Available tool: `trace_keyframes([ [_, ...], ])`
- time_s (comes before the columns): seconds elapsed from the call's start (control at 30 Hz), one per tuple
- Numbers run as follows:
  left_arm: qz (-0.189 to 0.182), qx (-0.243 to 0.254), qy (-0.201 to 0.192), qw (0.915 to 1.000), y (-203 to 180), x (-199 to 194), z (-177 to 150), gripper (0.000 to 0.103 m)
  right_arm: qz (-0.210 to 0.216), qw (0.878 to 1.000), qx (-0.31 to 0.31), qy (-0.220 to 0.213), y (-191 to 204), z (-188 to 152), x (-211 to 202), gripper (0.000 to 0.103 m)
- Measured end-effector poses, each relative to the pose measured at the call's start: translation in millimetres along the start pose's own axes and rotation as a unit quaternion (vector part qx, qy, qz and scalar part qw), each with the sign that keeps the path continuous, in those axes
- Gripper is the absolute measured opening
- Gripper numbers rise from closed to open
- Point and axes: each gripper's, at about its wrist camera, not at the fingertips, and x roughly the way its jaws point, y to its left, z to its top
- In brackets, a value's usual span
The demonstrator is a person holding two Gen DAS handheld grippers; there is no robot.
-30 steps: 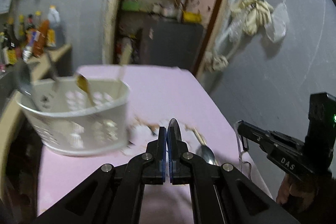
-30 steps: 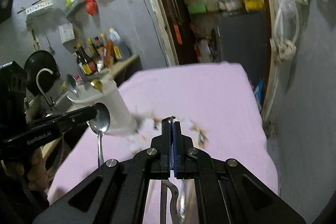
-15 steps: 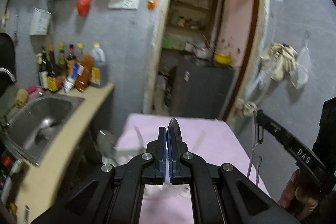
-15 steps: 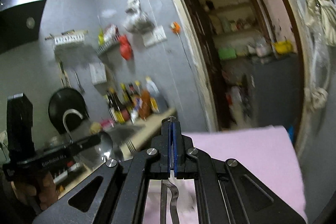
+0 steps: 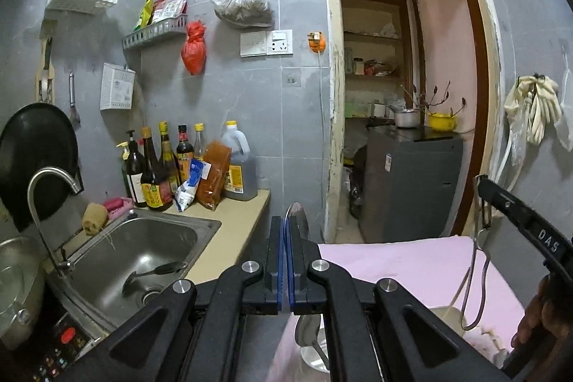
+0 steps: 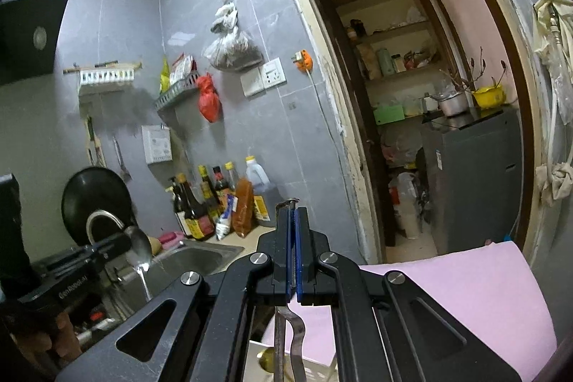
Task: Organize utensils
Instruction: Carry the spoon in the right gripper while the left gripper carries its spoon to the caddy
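Observation:
My left gripper (image 5: 285, 228) is shut on a steel spoon (image 5: 300, 221); the bowl sticks up beside the fingertips. From the right wrist view the same spoon (image 6: 139, 244) shows in the left gripper (image 6: 123, 244), handle hanging down. My right gripper (image 6: 294, 210) is shut on a thin metal utensil (image 6: 292, 339) whose bent handle hangs below the jaws; in the left wrist view this utensil (image 5: 474, 274) dangles from the right gripper (image 5: 483, 199). The white utensil basket (image 6: 258, 360) shows partly under the right gripper, above the pink table (image 6: 447, 289).
A steel sink (image 5: 143, 256) with a faucet (image 5: 46, 203) and a ladle lies left. Sauce bottles (image 5: 172, 163) stand on the counter. A black wok (image 5: 32, 149) hangs on the wall. An open doorway (image 5: 404, 117) with a grey appliance (image 5: 408, 181) is ahead.
Both grippers have risen and tilted up from the table, each still holding its utensil. The basket has dropped out of the left view; the sink and wall now fill the frames.

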Motion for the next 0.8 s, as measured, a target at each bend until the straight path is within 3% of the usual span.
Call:
trace_keyframes([
  [0.4,0.008,0.028,0.007,0.9995,-20,21,-32,0.002,0.025,0.999,-0.019,0.011,-11,-35,21,0.002],
  [0.8,0.009,0.047,0.001,0.9989,-28,19,-47,0.002,0.038,0.996,-0.076,0.012,-6,-46,13,0.002],
])
